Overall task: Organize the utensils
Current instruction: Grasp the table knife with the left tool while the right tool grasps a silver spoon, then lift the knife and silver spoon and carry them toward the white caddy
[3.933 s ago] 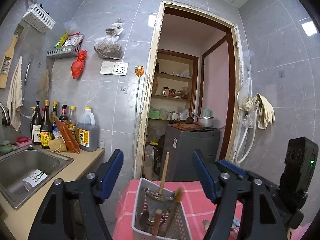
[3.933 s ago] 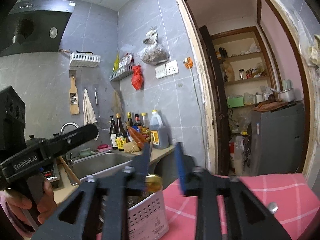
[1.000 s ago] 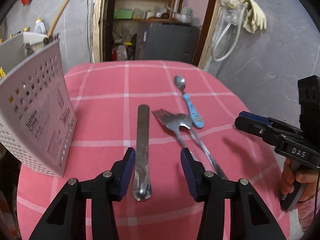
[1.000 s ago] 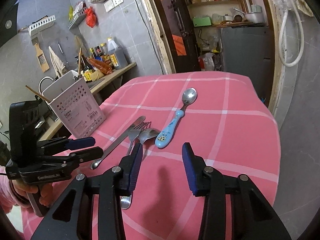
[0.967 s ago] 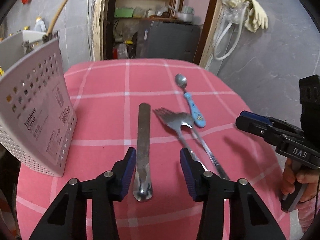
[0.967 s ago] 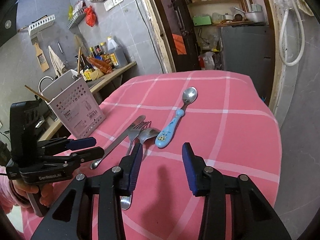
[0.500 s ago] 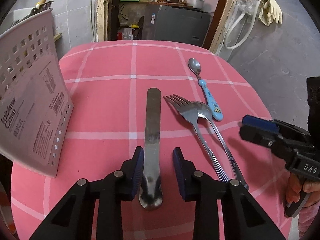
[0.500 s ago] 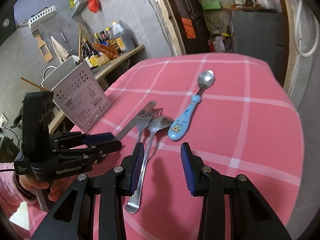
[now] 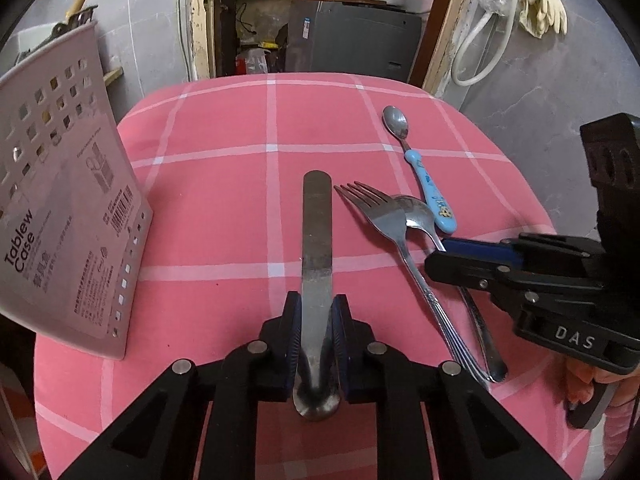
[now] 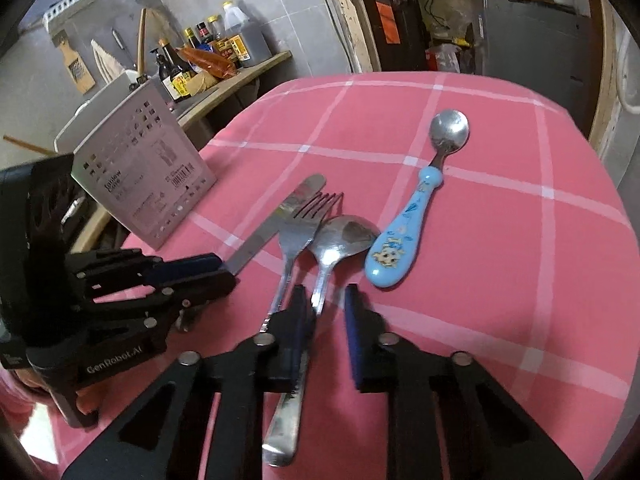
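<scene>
On the bench [image 9: 224, 128], covered in a pink checked cloth, the left gripper [image 9: 316, 322] has just been closing and now pinches the handle of a table knife [image 9: 317, 232] between its blue pads; the knife lies flat with its rounded blade tip pointing away.

Just to the right of the knife lie a fork [image 9: 390, 224] and a steel spoon [image 9: 418, 214], the spoon's bowl touching the fork's head. Beside them rests a small spoon with a blue cartoon handle [image 9: 430, 196].

The right gripper [image 10: 325, 310] has also just been closing. In its own view its pads stand a little apart around the steel spoon's [image 10: 338, 240] stem, the left pad touching it and the right pad still clear, with the fork's handle [image 10: 286, 280] passing under the left finger.

A white perforated utensil caddy [image 9: 68, 200] stands at the left edge of the bench.
</scene>
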`<state>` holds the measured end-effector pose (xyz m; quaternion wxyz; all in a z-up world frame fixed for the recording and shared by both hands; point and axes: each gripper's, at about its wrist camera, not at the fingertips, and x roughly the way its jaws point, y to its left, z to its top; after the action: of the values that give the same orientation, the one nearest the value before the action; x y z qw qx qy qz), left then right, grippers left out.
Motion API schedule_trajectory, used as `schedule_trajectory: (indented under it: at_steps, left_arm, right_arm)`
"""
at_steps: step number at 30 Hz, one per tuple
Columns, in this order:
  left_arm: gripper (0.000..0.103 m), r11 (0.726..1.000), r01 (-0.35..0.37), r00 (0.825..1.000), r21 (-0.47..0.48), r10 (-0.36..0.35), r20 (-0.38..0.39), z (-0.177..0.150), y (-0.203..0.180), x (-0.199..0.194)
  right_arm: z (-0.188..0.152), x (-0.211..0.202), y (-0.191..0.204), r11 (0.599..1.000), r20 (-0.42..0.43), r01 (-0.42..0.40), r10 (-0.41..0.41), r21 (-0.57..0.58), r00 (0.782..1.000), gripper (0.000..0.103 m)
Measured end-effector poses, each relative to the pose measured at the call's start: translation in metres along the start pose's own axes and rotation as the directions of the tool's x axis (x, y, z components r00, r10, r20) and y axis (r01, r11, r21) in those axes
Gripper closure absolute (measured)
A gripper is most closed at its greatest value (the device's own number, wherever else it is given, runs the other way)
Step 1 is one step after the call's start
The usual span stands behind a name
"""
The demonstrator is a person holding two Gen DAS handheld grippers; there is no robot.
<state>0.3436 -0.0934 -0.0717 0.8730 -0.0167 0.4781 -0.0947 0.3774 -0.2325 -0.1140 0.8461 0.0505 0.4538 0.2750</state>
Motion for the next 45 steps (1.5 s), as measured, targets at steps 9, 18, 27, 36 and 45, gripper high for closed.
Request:
schedule_trajectory:
  at_steps: [9,18,27,36,45]
  left_arm:
    - [0.088,0.992,0.105,0.993,-0.073,-0.108,-0.047,-0.014,0.011,-0.01]
    - [0.088,0.979,0.187,0.974,-0.086,-0.196,-0.111,-0.03,-0.006,-0.023]
    - [0.088,0.975,0.222,0.963,-0.006,-0.22,-0.158,-0.052,-0.026,-0.04]
    - [0.066,0.97,0.239,0.957,0.056,-0.225,-0.181,-0.042,-0.03,-0.031]
    - [0.085,0.968,0.217,0.951,0.129,-0.18,-0.251,-0.027,-0.036,-0.015]
  right_arm:
    - [-0.025,-0.026,-0.011,0.997,0.035,-0.025,0.023,0.069,0.999,0.099]
    - [-0.057,-0.051,-0.022,0.991,0.028,-0.054,0.051,0.124,0.998,0.099]
    - [-0.074,-0.061,-0.009,0.994,-0.014,-0.052,0.054,0.099,0.998,0.099]
    - [-0.06,-0.05,-0.014,0.992,-0.047,-0.061,0.067,0.114,0.997,0.097]
    - [-0.049,-0.031,-0.015,0.985,-0.091,-0.104,0.117,0.138,0.989,0.094]
